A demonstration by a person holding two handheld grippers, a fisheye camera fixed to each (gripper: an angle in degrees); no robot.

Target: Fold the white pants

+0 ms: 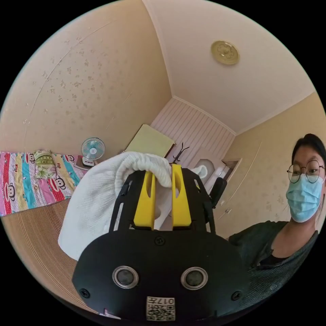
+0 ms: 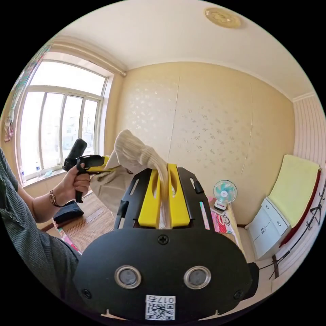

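The white pants (image 1: 91,203) are lifted in the air, bunched and hanging between both grippers. In the left gripper view, my left gripper (image 1: 163,171) has its yellow jaws pressed on a rolled edge of the fabric, and the rest droops to the left. In the right gripper view, my right gripper (image 2: 164,169) is shut on another part of the white pants (image 2: 134,149), which stretch left to the left gripper (image 2: 100,164), held in a person's hand (image 2: 76,183).
Below lies a woven mat (image 1: 34,237) beside a colourful cartoon sheet (image 1: 27,183). A small fan (image 2: 224,192) stands by the wall, and a white cabinet (image 2: 268,227) under a yellow cloth to its right. A window (image 2: 57,125) is behind the hand. A dark cloth (image 2: 68,210) lies on the mat.
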